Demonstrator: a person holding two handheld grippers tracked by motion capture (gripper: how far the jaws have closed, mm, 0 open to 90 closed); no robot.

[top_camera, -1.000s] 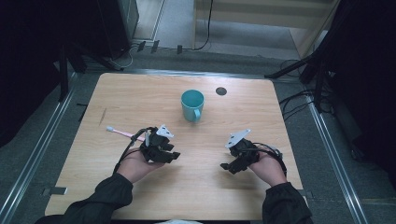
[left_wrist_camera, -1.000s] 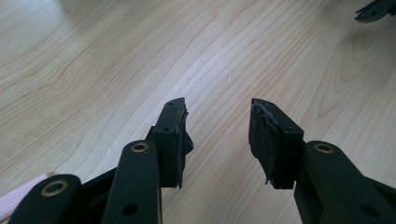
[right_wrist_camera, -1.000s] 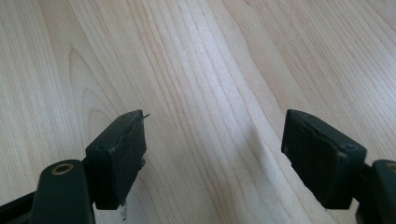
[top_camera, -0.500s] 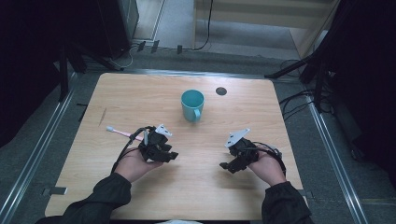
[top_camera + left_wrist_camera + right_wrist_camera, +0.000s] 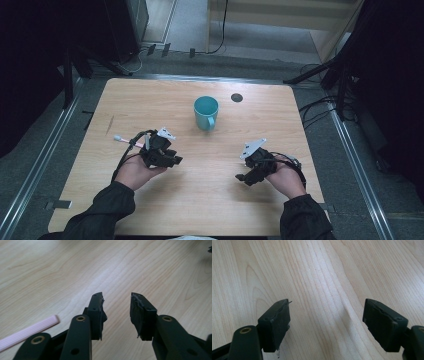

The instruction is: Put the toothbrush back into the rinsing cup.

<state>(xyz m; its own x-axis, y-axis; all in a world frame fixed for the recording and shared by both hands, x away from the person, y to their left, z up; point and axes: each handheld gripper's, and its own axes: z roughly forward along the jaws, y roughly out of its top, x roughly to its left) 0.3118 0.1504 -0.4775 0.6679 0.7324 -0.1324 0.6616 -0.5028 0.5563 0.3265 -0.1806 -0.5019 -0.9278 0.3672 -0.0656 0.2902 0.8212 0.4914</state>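
**Two open grippers rest short of a teal mug**

A teal ceramic mug stands upright on the light wooden table, handle toward the person. The left black two-jaw gripper sits nearer than the mug and to its left, jaws parted around nothing. A pale pink ridged stick lies just beside that gripper (its far end pokes out on the side away from the mug). The right black two-jaw gripper, nearer than the mug and to its right, gapes wide over bare wood.
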